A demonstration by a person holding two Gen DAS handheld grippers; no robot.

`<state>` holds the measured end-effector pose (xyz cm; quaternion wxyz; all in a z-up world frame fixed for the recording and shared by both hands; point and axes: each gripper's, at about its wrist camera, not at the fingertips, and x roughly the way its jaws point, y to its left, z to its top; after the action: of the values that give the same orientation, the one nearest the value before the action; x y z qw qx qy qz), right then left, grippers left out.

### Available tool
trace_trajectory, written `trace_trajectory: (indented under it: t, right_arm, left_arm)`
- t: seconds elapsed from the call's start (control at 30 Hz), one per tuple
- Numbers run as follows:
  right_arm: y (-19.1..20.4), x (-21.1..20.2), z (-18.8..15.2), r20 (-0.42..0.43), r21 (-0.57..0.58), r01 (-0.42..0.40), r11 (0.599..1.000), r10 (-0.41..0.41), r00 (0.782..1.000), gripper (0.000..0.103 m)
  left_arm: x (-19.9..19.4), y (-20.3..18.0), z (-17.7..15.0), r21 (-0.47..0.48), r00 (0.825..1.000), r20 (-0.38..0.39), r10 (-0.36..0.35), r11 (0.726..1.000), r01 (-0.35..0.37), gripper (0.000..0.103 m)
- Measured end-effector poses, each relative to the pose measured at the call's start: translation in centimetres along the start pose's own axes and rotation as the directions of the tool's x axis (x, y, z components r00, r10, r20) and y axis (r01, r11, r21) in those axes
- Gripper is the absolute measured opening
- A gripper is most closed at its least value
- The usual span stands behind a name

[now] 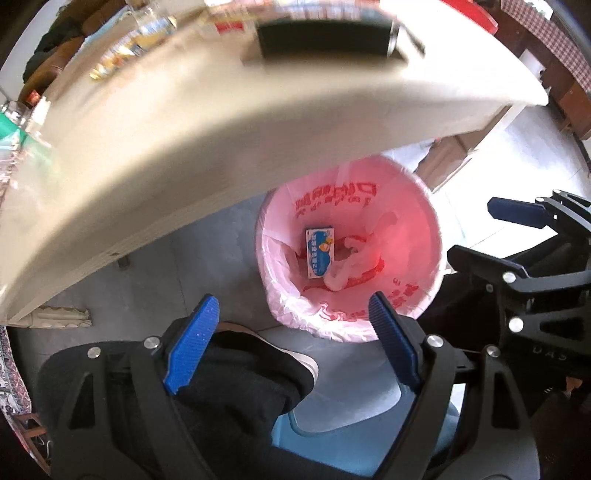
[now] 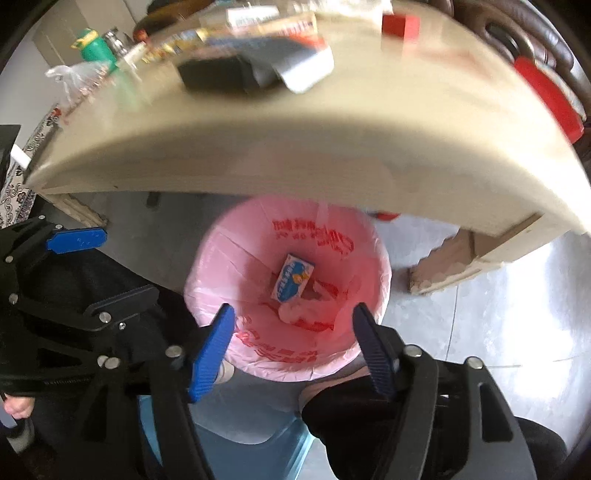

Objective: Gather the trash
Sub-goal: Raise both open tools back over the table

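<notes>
A waste bin lined with a pink bag (image 1: 406, 221) (image 2: 221, 258) stands on the floor under the table's edge. Inside it lie a small blue and white carton (image 1: 320, 253) (image 2: 293, 282) and a crumpled clear wrapper (image 1: 351, 266) (image 2: 299, 310). My left gripper (image 1: 292, 299) hangs open over the bin's near left rim, with nothing between its blue pads. My right gripper (image 2: 293, 308) is open above the bin's near rim, also with nothing in it. Each gripper shows in the other's view: the right (image 1: 472, 227), the left (image 2: 129, 264).
The beige table (image 1: 184, 129) (image 2: 332, 147) overhangs the bin's far side. It carries a black box (image 2: 214, 75), a red block (image 2: 400, 24), a green bottle (image 2: 94, 46) and a plastic bag (image 2: 74, 79). A person's dark trouser legs (image 1: 240, 376) and a blue stool (image 2: 240, 435) are below.
</notes>
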<state>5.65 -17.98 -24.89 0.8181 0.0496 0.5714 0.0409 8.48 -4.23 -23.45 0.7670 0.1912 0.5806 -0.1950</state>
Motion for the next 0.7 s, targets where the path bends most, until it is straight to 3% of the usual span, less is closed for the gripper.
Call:
trace_trajectory:
  t: [0.23, 0.33, 0.6, 0.7]
  right_arm:
    - [1.8, -6.7, 1.1, 0.108, -0.051, -0.021, 0.998, 0.027, 0.994, 0.066]
    - [2.3, -9.9, 1.8, 0.161, -0.071, -0.033, 0.997, 0.044, 0.986, 0.080]
    - [2.5, -17.3, 4.6, 0.283, -0.126, -0.024, 0.992, 0.059, 0.957, 0.081]
    - [2.1, -19.5, 5.9, 0.316, -0.138, -0.028, 0.990, 0.070, 0.946, 0.081]
  left_arm:
    - [-6.5, 1.2, 0.3, 0.024, 0.997, 0.080, 0.004, 1.000, -0.006, 0.086]
    - [-10.0, 2.2, 0.8, 0.025, 0.991, 0.131, 0.027, 0.999, -0.030, 0.087]
    - [-18.0, 6.5, 3.4, -0.053, 0.975, 0.218, 0.035, 0.998, -0.024, 0.091]
    - [-20.8, 7.5, 4.8, -0.033, 0.966, 0.259, 0.021, 0.999, -0.013, 0.091]
